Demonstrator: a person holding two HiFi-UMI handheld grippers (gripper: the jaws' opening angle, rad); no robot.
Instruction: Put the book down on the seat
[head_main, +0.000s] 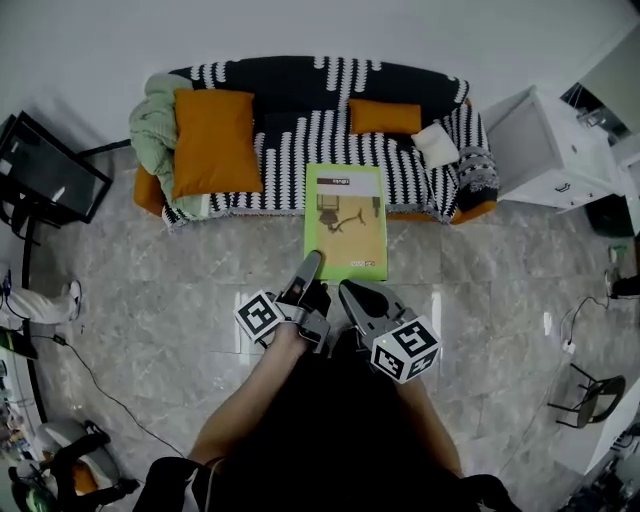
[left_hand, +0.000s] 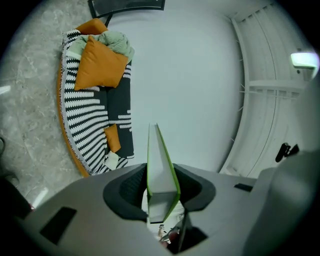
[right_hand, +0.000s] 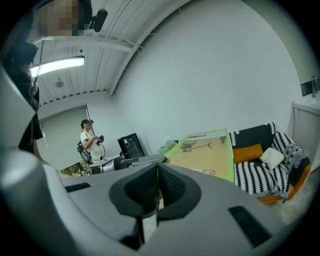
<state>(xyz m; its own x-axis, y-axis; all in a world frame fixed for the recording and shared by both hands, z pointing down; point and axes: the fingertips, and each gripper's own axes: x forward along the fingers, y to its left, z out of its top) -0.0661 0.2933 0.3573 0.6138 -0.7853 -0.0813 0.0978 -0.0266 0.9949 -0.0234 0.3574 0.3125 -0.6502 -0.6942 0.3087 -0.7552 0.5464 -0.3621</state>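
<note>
Book (head_main: 346, 222) held clear of sofa (head_main: 300, 85)
Left claw (head_main: 310, 262) pinches its near edge; right claw (head_main: 347, 291) pressed together just beside. Book lies flat above floor (head_main: 150, 290), before the striped seat (head_main: 410, 168).

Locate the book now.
Head view, centre: the book sits clamped in the left gripper, held out in front of the striped sofa, not yet on its seat.
</note>
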